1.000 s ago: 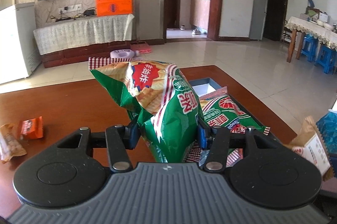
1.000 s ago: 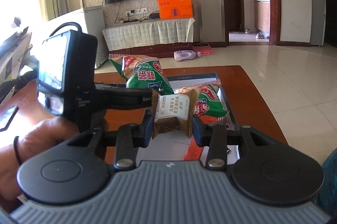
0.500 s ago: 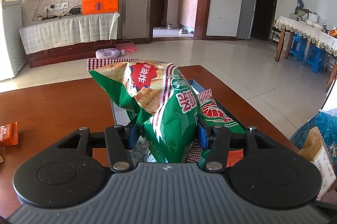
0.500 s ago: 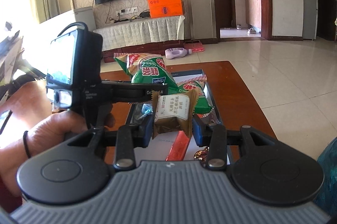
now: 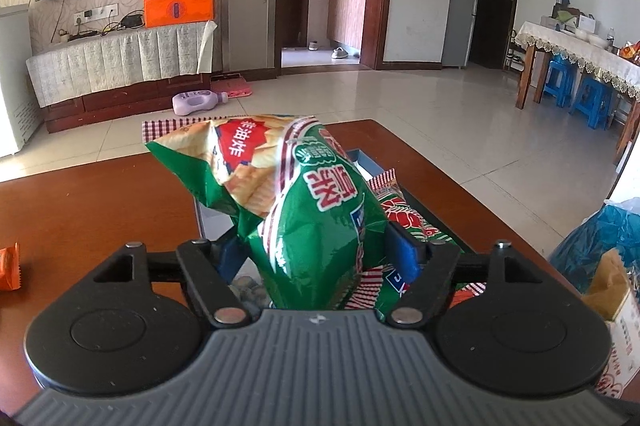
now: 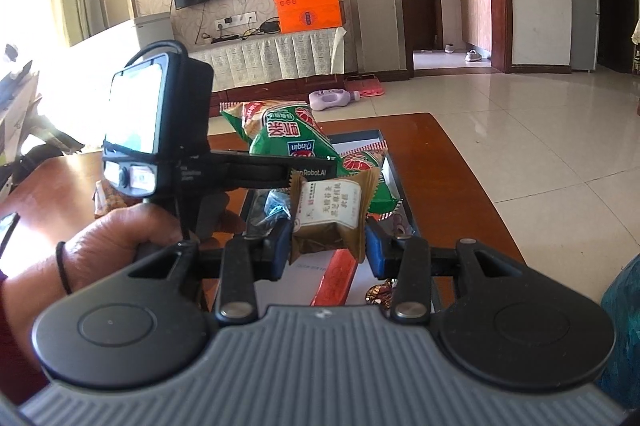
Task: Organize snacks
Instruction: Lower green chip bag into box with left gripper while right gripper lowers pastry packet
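Right wrist only: hand (image 6: pixel 116 246) gripping left tongs (image 6: pixel 320 173)

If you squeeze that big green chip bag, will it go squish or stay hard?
Probably squishy: the green chip bag looks puffed and creased, so it should dent easily. It seems light for its size. The chips inside could likely crack if pinched hard.

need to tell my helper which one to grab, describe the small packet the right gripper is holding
On the dark wooden table, above the near end of the open tray of snacks, the right gripper pinches a small snack packet. Unlike the big green chip bags behind it, it is olive-brown, with a white printed label and crimped ends.
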Motion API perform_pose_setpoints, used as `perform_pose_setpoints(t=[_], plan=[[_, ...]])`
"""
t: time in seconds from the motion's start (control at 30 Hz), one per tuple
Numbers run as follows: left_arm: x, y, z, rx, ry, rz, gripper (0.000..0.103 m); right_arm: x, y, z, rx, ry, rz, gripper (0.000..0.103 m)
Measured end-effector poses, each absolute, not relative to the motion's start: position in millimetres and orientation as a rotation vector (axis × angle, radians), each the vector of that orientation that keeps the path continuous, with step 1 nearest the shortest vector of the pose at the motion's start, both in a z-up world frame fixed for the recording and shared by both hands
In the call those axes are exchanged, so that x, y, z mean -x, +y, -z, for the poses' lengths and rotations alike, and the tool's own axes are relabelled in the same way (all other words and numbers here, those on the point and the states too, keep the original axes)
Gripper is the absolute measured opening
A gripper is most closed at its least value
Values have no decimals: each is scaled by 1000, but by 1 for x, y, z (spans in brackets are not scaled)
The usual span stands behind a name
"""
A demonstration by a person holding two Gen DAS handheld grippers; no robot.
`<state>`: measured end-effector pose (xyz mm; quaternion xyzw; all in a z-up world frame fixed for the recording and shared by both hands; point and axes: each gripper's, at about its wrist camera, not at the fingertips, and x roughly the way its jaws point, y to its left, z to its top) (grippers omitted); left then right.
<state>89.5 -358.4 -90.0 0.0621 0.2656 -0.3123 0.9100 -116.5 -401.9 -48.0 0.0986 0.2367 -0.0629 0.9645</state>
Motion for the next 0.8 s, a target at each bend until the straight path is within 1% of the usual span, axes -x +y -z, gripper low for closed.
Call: perform_pose_setpoints(t=[0.1,0.23,0.27,0.3,0.37,0.53,0.57,0.63,0.67,0.7,0.8], plan=[[-91,-359,92,-125,552,639,84,116,-402,49,-197,484,129,42],[-85,-356,89,-164,512,673,86,119,-405,47,-202,477,144,42],[-82,-355,89,-188,477,674,85,119,-405,47,-207,475,147,42],[-79,-355,89,-221,449,684,77,119,-406,47,-213,474,148,42],[-75,-353,88,-256,419,707,66,119,-407,47,-216,470,149,42],[-73,-343,85,-248,400,733,66,119,-405,48,-215,469,138,42],[-74,-342,85,-242,409,726,67,119,-405,48,-214,470,137,42],[-75,-340,84,-221,424,727,76,119,-406,49,-214,475,135,42],[-76,-338,83,-209,425,730,87,118,-408,50,-214,478,135,42],[-74,-335,81,-201,417,722,89,117,-409,51,-213,482,135,42],[-76,-325,78,-184,413,738,92,115,-410,50,-217,486,127,42]])
